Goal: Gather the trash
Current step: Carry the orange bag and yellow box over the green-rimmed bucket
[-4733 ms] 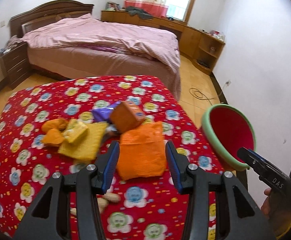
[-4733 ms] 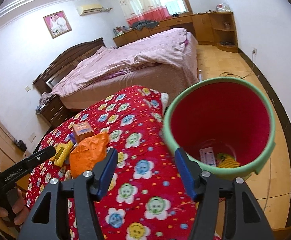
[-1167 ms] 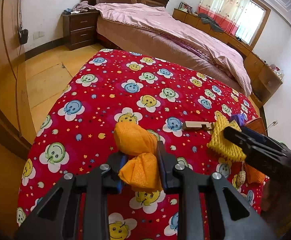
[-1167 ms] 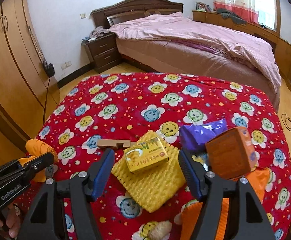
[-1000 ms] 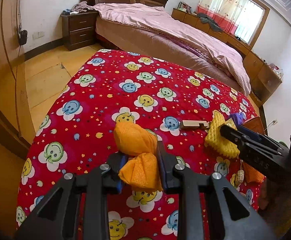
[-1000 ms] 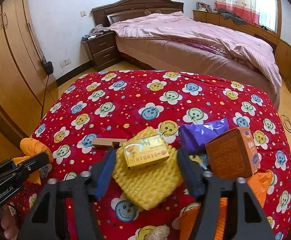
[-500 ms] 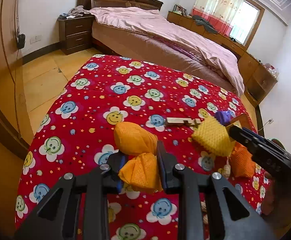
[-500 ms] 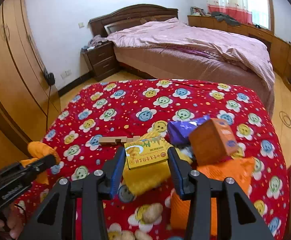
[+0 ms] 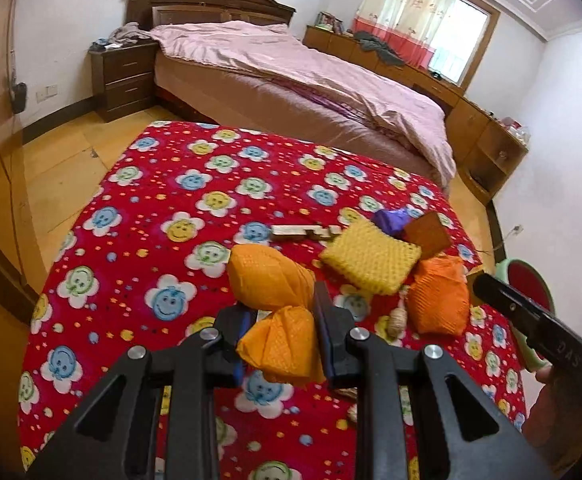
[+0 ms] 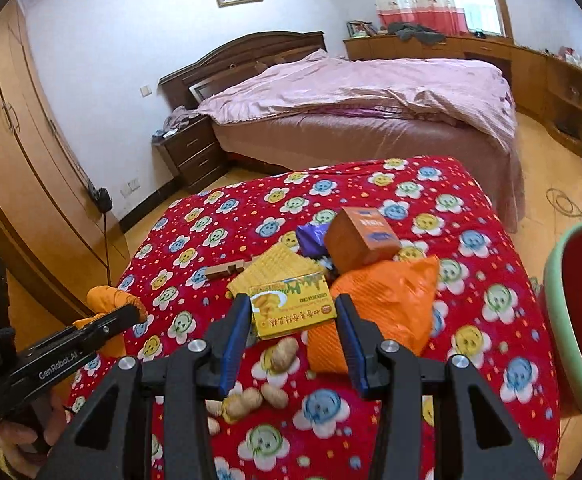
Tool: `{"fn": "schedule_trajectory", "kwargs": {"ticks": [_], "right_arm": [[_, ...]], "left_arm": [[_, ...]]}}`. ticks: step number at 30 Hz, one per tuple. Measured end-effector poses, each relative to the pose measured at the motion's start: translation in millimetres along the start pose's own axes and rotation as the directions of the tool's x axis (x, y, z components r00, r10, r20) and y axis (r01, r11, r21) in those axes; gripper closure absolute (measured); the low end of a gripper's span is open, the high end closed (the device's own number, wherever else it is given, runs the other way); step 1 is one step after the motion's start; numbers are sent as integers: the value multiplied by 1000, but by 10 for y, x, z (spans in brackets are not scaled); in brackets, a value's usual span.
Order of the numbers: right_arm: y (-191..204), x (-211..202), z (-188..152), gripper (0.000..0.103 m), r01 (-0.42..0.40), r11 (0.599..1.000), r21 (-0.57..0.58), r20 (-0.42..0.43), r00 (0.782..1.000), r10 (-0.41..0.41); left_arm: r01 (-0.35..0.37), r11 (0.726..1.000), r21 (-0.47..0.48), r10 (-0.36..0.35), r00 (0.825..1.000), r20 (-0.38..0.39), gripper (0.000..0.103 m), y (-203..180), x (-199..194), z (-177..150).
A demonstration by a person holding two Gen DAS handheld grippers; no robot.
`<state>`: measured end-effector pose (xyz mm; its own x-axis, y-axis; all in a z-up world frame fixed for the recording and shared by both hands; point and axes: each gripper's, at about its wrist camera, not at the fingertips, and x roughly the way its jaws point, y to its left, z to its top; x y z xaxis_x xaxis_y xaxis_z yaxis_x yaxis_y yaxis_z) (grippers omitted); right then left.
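My left gripper [image 9: 281,326] is shut on an orange mesh bag [image 9: 271,280] and holds it above the red flowered tablecloth [image 9: 163,216]. My right gripper [image 10: 293,320] is shut on a yellow box [image 10: 293,310], lifted above the trash pile. On the cloth lie a yellow foam net [image 9: 371,258], a big orange bag [image 10: 387,300], a brown box [image 10: 361,238], a purple wrapper [image 10: 311,236], a wooden piece [image 10: 227,270] and peanuts [image 10: 247,398]. The red bin with a green rim [image 10: 571,312] is at the right edge.
A bed with a pink cover [image 10: 371,92] stands beyond the table, with a nightstand [image 10: 187,152] to its left. Wardrobes [image 10: 23,152] line the left wall. A low cabinet [image 10: 531,68] runs under the window. A cable [image 10: 567,204] lies on the floor.
My right gripper has closed on the yellow box and lifted it off the foam net, moving toward the bin side. My left gripper still holds the orange mesh bag and has shifted right.
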<state>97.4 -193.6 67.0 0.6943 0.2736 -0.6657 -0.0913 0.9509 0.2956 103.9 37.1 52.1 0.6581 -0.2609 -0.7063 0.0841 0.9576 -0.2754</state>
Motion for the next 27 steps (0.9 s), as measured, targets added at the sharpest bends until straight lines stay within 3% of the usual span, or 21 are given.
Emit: {"fn": "schedule_trajectory", "kwargs": {"ticks": [8,27], "right_arm": [[-207,-283,-130,57,4,998,64,20,1000,-6],[-900,-990,-428,57,109,968,228,99,986,-134]], "left_arm": [[44,998,33,-43,999,-20,75,-208,-25,-81],[168,972,165,-151,982,-111,75,-979,64,-275]]}}
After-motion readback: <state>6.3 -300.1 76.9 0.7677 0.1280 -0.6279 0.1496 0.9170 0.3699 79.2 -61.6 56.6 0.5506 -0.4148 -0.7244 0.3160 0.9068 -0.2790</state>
